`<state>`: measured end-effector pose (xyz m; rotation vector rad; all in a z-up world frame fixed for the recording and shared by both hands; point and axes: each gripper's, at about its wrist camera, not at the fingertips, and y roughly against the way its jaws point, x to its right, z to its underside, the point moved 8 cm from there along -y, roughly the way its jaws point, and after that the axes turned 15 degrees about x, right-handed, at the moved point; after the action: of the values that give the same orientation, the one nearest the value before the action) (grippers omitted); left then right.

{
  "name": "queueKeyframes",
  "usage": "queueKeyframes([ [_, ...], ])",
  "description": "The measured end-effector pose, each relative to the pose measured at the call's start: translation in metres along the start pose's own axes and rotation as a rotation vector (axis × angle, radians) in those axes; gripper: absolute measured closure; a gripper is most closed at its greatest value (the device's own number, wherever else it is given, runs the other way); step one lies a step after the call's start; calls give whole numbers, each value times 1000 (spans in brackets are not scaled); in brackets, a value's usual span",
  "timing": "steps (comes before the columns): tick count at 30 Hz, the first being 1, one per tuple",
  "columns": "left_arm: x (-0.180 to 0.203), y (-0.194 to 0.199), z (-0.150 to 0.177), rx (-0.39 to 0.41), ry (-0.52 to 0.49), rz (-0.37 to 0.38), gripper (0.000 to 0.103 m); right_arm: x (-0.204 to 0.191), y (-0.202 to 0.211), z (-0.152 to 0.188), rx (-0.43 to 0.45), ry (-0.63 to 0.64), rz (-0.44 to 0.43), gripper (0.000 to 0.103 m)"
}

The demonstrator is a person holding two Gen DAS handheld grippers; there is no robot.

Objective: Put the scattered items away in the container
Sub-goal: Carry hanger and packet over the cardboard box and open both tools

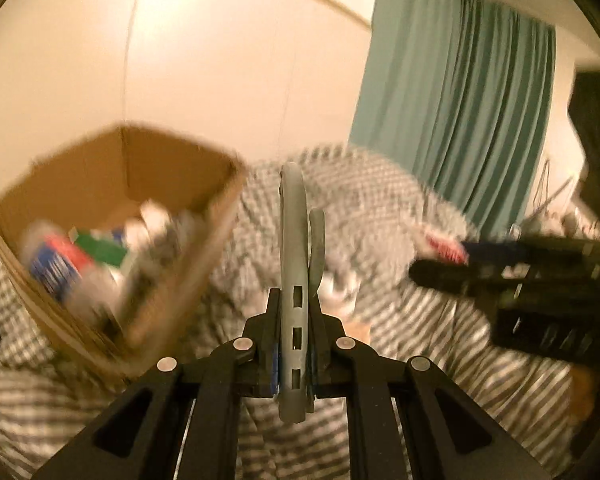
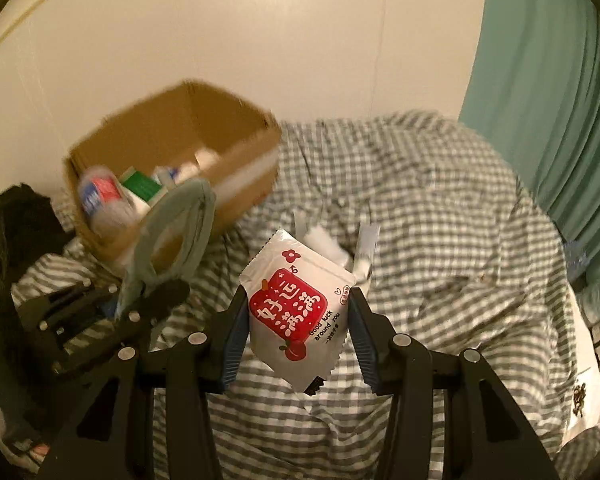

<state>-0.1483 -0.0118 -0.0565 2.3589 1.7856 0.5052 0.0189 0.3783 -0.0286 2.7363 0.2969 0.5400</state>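
Note:
An open cardboard box (image 1: 172, 168) (image 2: 236, 128) holding several packets stands on the checked bedcover, against the wall. My left gripper (image 1: 296, 296) is shut on a grey-green plastic loop (image 1: 291, 220), which it holds upright to the right of the box. In the right wrist view the loop (image 2: 202, 216) and the left gripper (image 2: 140, 296) are just in front of the box. My right gripper (image 2: 298, 296) is shut on a white sachet with a red label (image 2: 296, 312), lifted above the bedcover. From the left wrist view that gripper (image 1: 440, 254) is blurred at the right.
Grey-and-white checked bedcover (image 2: 440, 200) fills the lower scene. Small white packets (image 2: 366, 248) lie on it beyond the sachet. A teal curtain (image 2: 560, 100) hangs at the right. A black bag-like thing (image 2: 16, 232) is left of the box.

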Motion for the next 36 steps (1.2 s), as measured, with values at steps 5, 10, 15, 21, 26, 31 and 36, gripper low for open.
queueKeyframes([
  [5, -29, 16, -64, 101, -7, -26, 93, -32, 10, -44, 74, 66, -44, 56],
  [10, -87, 5, -93, 127, -46, -118, 93, -83, -7, -85, 137, 122, -121, 56],
  [15, -148, -21, -71, 74, -7, -201, 93, -127, -48, -104, 144, 148, -192, 56],
  [21, -186, -45, -52, 7, 12, -240, 93, -163, -113, -103, 99, 151, -243, 56],
  [26, -193, -50, -48, 8, -12, -268, 89, -175, -140, -98, 86, 138, -260, 49],
  [31, -195, -40, -48, 21, 0, -298, 60, -162, -144, -97, 93, 104, -251, 38],
  [36, -187, -31, -55, 72, -33, -335, 27, -137, -119, -102, 120, 89, -225, 37],
])
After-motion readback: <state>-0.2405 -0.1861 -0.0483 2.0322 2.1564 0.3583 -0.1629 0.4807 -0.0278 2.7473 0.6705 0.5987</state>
